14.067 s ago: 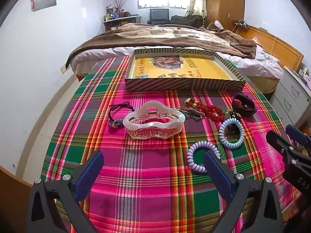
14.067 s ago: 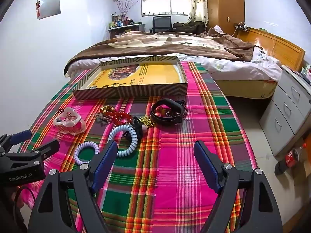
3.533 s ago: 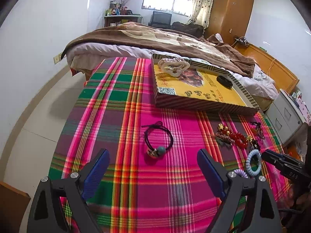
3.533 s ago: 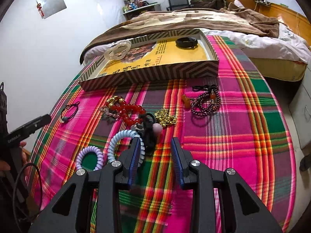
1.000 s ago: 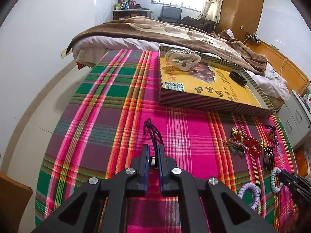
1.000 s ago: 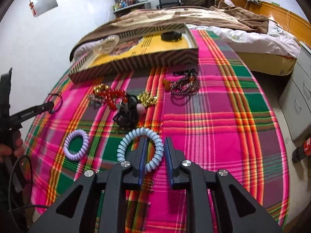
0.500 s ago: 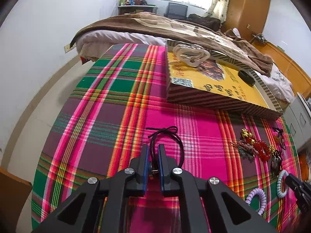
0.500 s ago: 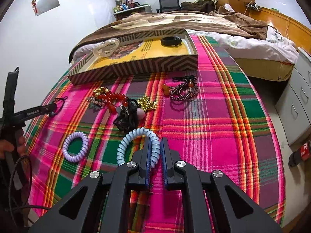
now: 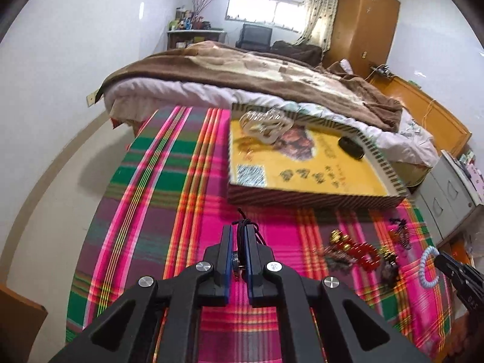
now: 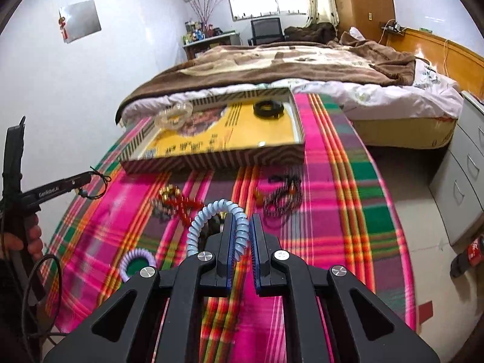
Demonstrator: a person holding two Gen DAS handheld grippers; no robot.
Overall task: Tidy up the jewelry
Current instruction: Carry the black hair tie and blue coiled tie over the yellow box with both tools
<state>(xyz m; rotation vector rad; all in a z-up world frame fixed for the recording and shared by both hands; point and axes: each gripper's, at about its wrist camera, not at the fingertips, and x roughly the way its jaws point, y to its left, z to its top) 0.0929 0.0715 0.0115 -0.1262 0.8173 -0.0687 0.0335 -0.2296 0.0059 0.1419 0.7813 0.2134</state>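
Both ties have left the plaid cloth: your left gripper pinches the black hair tie, your right gripper clamps the blue coil tie, both short of the box.

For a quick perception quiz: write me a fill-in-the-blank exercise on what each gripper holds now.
1. The left gripper is shut on a ___ hair tie.
2. The right gripper pinches a light ___ spiral hair tie.
3. The clear hair claw lies inside the ___.

Missing words: black; blue; box
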